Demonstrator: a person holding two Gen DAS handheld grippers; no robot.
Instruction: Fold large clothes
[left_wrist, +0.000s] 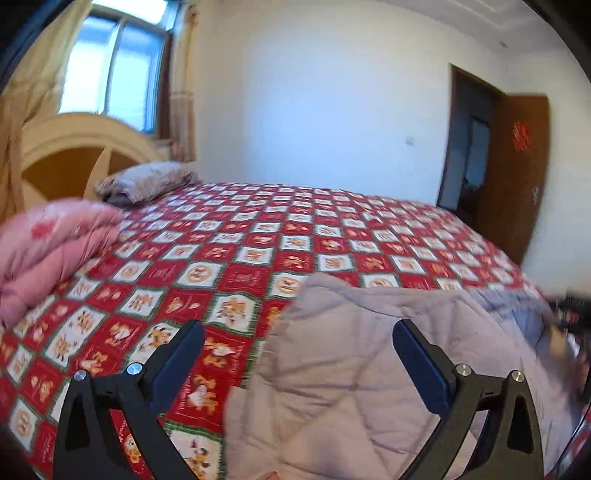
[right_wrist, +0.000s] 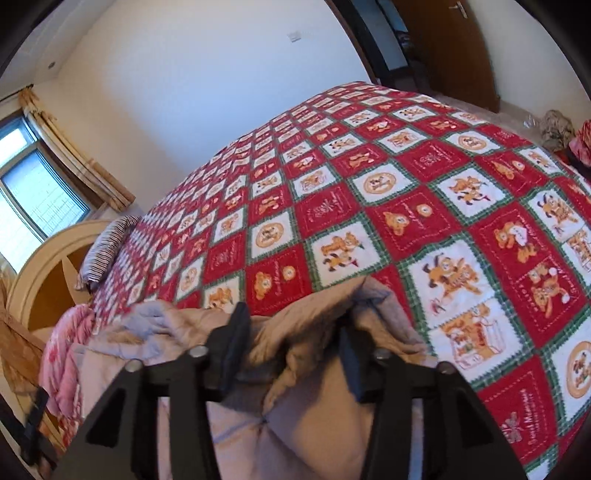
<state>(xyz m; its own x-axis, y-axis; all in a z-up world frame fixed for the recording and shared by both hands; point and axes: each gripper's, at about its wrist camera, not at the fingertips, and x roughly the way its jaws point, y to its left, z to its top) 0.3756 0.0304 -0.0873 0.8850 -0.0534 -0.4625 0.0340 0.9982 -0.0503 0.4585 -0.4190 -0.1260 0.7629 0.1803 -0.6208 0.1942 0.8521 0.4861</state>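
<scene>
The left tongs (left_wrist: 298, 354) stand wide apart with nothing pressed between them: the padded coat (left_wrist: 369, 350) lies under and ahead of the right-hand finger, while the left-hand finger hangs over bare bedspread (left_wrist: 229, 258). The right tongs (right_wrist: 293, 332) are partly spread, and a bunched fold of the coat (right_wrist: 314, 317) rises up between the fingers, though the pads do not seem to be pinching it. The likeliest trouble from here, as I judge it, is that the puffy fabric springs back and undoes whatever fold has been laid, since neither pair has hold of it; a fresh grab might also catch only the top layer and drag the pile askew, or snag the bedspread beneath. The coat is a pale beige-pink quilted thing, stitched in large diamonds, with a bluish-grey inner side showing to the left of the right tongs; it looks thick, soft and slippery, heaped in loose folds at the near edge of the bed rather than lying flat. A pink quilt (left_wrist: 48, 251) sits well off to the left of the left tongs, apart from the coat.
</scene>
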